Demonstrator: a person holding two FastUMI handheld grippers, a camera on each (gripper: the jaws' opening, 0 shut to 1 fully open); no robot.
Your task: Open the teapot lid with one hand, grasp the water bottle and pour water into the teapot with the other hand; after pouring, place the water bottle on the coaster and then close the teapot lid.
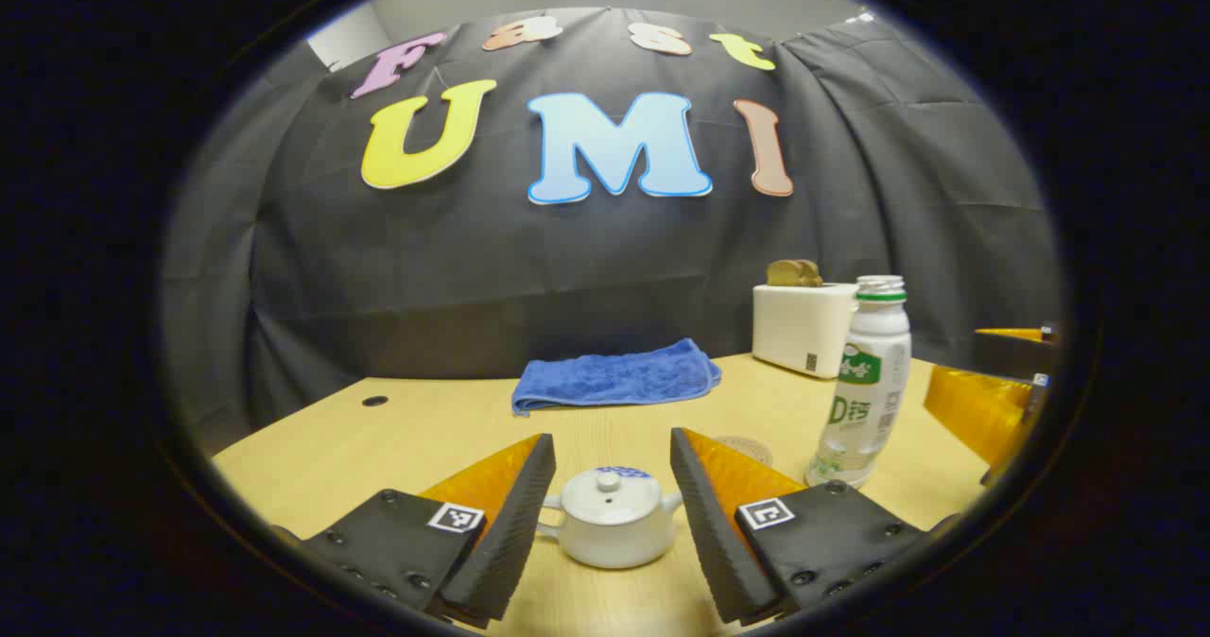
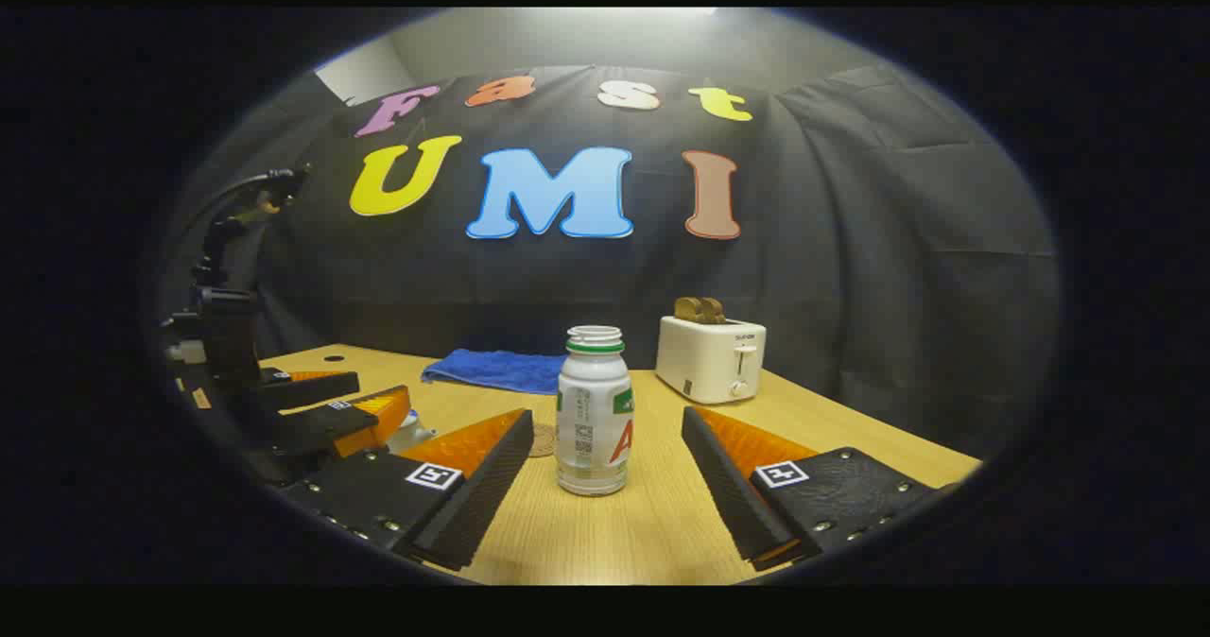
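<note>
The small white ceramic teapot, lid still seated, sits near the front edge of the pale wooden table, framed between the spread fingers of the left gripper, which holds nothing. The right gripper is likewise wide open and empty, with the clear plastic water bottle, uncapped with a green neck ring, standing upright between its fingers but untouched. The step in hand looks like lifting the lid: the left gripper should probably come down centred over the little knob, close gently on it and lift straight up so the pot does not slide. The round woven coaster lies just behind the teapot, beside the bottle.
</note>
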